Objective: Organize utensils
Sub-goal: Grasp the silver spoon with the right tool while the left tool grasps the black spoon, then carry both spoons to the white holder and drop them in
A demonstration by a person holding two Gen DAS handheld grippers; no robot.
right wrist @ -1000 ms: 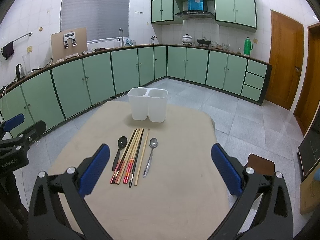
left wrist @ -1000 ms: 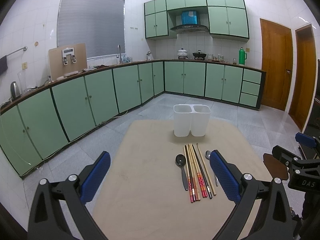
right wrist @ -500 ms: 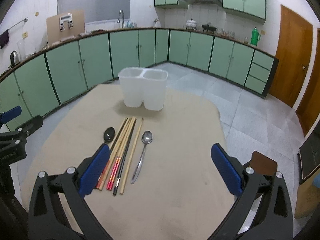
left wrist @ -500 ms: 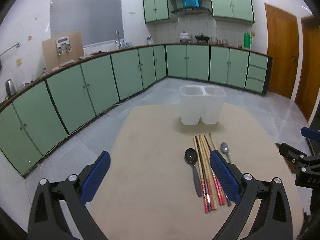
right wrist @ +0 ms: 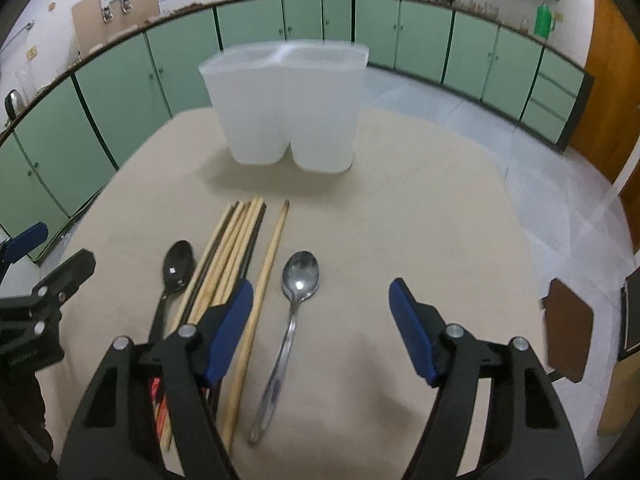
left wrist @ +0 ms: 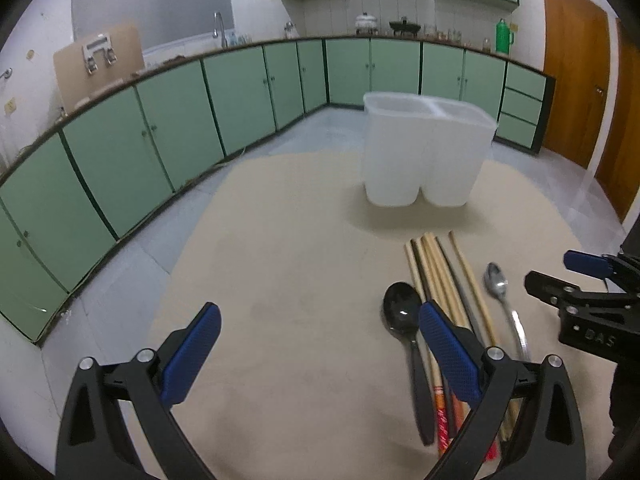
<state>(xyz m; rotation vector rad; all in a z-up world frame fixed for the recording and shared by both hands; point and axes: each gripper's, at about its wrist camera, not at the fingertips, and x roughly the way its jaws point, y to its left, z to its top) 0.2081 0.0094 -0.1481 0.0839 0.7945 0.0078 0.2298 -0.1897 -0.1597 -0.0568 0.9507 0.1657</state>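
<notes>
A white two-compartment holder [left wrist: 426, 152] [right wrist: 286, 104] stands upright at the far middle of the beige table [left wrist: 280, 280] [right wrist: 420, 220]. In front of it lie a black spoon [left wrist: 402, 312] [right wrist: 178, 266], a bundle of chopsticks [left wrist: 438, 276] [right wrist: 228, 256], one loose chopstick [right wrist: 270, 272] and a metal spoon [left wrist: 496, 280] [right wrist: 300, 276]. My left gripper [left wrist: 318, 314] hangs open over bare table, its right finger above the black spoon and the chopsticks. My right gripper [right wrist: 320, 288] is closing. The metal spoon lies below, between its jaws, and the pads do not touch it.
Green floor cabinets [left wrist: 160, 128] curve around the room behind the table. Wooden doors [left wrist: 576, 92] are at the right. A brown seat [right wrist: 568, 332] stands off the table's right edge. Grey tiled floor [right wrist: 460, 104] surrounds the table.
Both grippers have dropped and moved forward toward the utensils, which now look larger and closer. The right gripper's jaws stand narrower than before.
</notes>
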